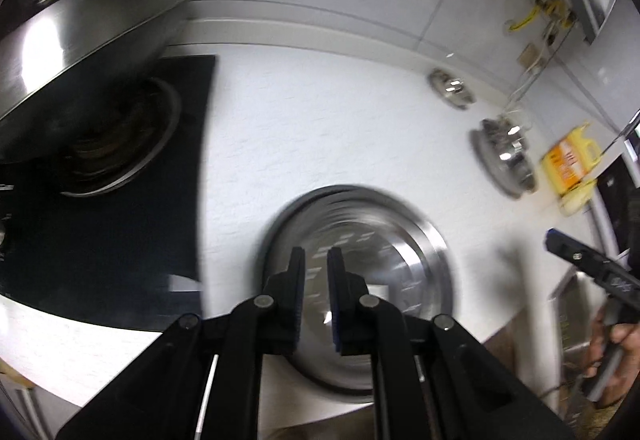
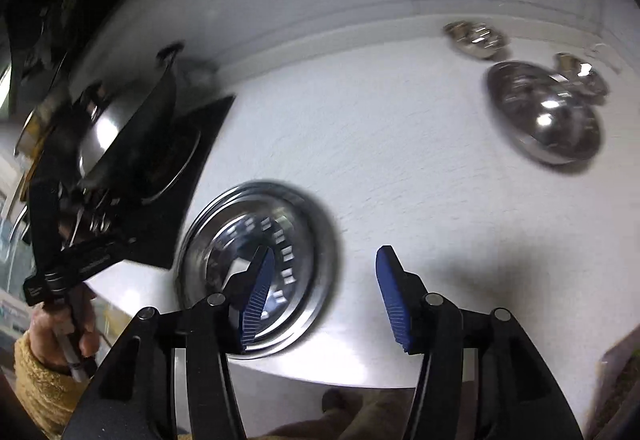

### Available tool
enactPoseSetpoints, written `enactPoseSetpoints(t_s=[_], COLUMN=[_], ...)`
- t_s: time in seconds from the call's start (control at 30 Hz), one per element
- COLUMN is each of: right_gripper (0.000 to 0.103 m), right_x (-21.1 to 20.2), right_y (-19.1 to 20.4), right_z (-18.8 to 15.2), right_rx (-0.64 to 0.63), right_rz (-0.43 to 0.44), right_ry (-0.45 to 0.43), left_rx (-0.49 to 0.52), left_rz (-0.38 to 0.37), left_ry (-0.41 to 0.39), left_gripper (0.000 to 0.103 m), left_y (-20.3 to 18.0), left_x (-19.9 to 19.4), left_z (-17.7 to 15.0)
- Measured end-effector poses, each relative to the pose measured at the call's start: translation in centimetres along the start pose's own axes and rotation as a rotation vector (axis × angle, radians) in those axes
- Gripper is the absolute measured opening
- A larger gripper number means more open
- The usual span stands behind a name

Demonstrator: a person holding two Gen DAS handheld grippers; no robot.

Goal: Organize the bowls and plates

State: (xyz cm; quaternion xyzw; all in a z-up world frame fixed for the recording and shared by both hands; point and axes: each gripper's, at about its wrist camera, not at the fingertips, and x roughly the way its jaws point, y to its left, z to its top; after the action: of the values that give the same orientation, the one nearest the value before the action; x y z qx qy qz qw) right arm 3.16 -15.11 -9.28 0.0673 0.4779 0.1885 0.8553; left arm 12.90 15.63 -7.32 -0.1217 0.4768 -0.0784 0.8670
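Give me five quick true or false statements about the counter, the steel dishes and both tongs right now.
1. The right tongs stand open with nothing between them. True.
2. The left tongs grip the plate. False: they are shut on nothing.
3. A covered wok sits on the stove. True.
4. The yellow bottle lies in the bowl. False: it stands beside it.
5. The counter is black. False: white.

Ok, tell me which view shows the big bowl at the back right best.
The right wrist view: the big bowl sits fairly large there, rim and shiny inside visible, with a smaller bowl at its far edge. The left wrist view shows the same bowl smaller, near the frame's edge, blurred and distorted.
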Motion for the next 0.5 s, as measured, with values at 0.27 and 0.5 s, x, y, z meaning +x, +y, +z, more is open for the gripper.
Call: enactPoseSetpoints(t_s=[0.27, 0.5], right_gripper=[0.059, 0.062], right_x=[-3.1, -3.5], right_y=[-12.0, -23.8], right_z=[2.6, 6.7], right_rx=[0.122, 0.212], right_rz=[-0.119, -0.208], right_ry=[-0.05, -0.056], left_rx=[-0.004, -0.029], left_rz=[-0.173, -0.179], left_ry=[0.055, 0.124], left_gripper=[0.027, 0.027], left_y=[-10.4, -18.5], left_x=[5.1, 13.1], left_z=[3.0, 7.5])
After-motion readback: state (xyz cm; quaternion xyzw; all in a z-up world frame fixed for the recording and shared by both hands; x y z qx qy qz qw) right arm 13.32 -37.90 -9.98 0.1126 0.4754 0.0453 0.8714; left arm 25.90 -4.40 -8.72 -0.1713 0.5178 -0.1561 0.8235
